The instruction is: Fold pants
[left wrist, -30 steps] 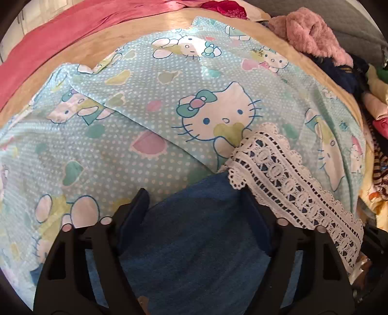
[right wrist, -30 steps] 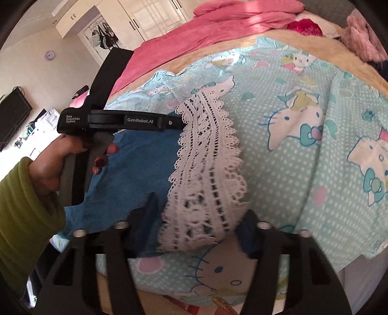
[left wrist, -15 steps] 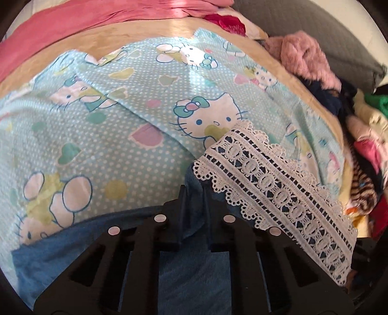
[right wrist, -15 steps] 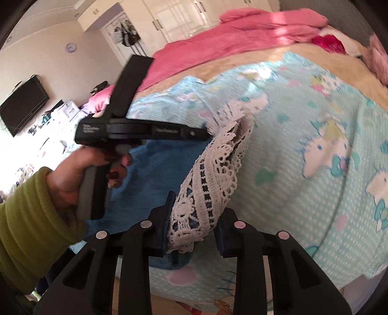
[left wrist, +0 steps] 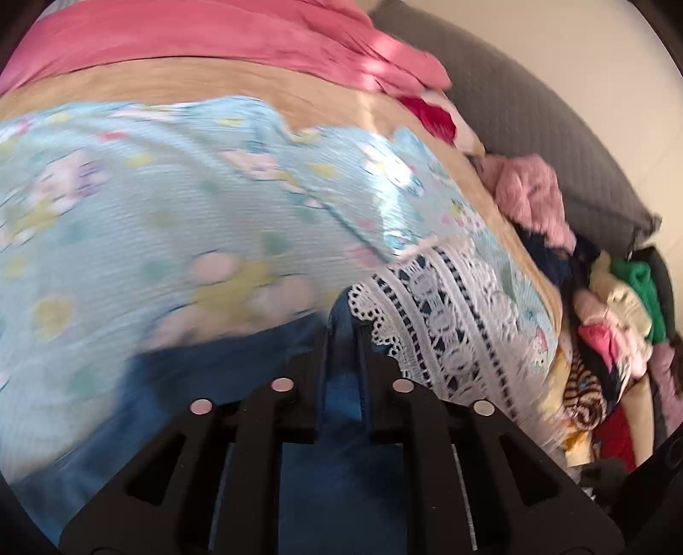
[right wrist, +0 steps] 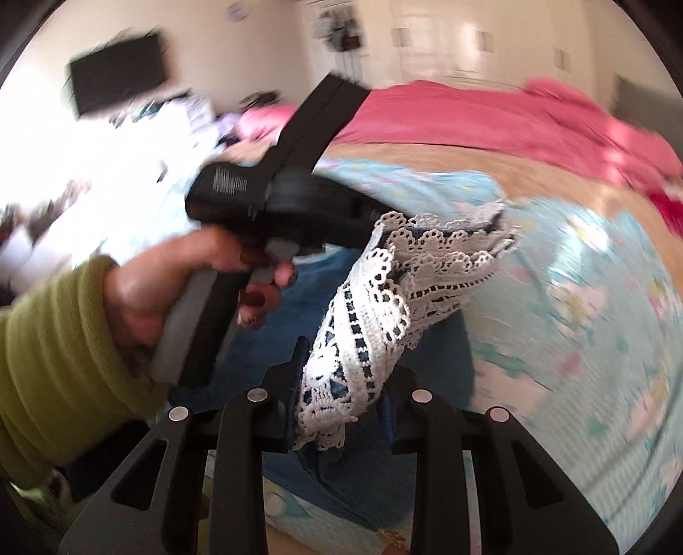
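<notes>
The pants are blue denim (left wrist: 341, 491) with a white lace hem (left wrist: 444, 316), on a light-blue Hello Kitty sheet (left wrist: 149, 239). My left gripper (left wrist: 343, 337) is shut on the blue denim just beside the lace. My right gripper (right wrist: 341, 384) is shut on the lace hem (right wrist: 384, 307), which is lifted and bunched off the sheet (right wrist: 597, 341). In the right wrist view the left gripper's black body (right wrist: 277, 209) and the hand holding it are just left of the lace. Both views are blurred.
A pink blanket (left wrist: 205, 38) lies across the far side of the bed. A heap of mixed clothes (left wrist: 610, 316) is piled at the right, below a grey headboard (left wrist: 533, 111). A room with a dark screen (right wrist: 117, 85) shows beyond the bed.
Both grippers went from open to shut on the pants' hem end. They have since lifted it; the lace has risen off the sheet and bunched up.
</notes>
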A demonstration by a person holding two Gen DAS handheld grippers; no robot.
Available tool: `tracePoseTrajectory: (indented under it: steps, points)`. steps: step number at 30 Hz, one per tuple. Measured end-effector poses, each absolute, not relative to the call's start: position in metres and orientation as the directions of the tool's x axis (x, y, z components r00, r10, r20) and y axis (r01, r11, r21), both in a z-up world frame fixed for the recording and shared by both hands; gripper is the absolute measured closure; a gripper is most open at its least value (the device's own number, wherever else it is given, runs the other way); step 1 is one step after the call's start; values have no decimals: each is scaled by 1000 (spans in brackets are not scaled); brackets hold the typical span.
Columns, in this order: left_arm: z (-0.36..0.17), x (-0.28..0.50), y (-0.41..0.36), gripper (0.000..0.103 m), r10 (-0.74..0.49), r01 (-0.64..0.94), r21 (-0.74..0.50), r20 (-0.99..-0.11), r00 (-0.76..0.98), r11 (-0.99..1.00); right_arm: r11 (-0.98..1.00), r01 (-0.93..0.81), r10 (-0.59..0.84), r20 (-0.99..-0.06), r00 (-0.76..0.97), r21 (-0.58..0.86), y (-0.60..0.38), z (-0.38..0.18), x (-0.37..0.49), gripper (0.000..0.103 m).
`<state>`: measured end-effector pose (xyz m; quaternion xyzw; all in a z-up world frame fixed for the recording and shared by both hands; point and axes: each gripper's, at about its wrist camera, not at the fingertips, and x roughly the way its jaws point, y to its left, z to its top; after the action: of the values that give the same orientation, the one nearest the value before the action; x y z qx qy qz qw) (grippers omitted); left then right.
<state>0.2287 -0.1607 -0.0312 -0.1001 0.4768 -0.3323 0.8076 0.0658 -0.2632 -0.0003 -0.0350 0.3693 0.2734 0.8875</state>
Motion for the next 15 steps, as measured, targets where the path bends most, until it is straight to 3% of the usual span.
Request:
tracePoseTrajectory:
  steps: [5, 9, 11, 15]
  points:
    - [-30, 214, -79, 87, -563, 280, -489, -711, 421, 826, 805, -589, 435, -748, 501, 74, -209, -34, 66, 76]
    - [-28, 199, -37, 85, -546, 221, -508, -686, 480, 832, 780, -625, 419, -773, 476, 38, -189, -45, 57, 76]
    - [-29, 196, -27, 74, -590, 215, -565, -649, 480, 797, 774, -633, 399, -773, 494, -5, -185, -44, 53, 76]
    - [-36, 196, -34, 63, -643, 228, -615, -624, 444, 755, 778, -628, 394, -773, 498, -8, -186, -38, 45, 76]
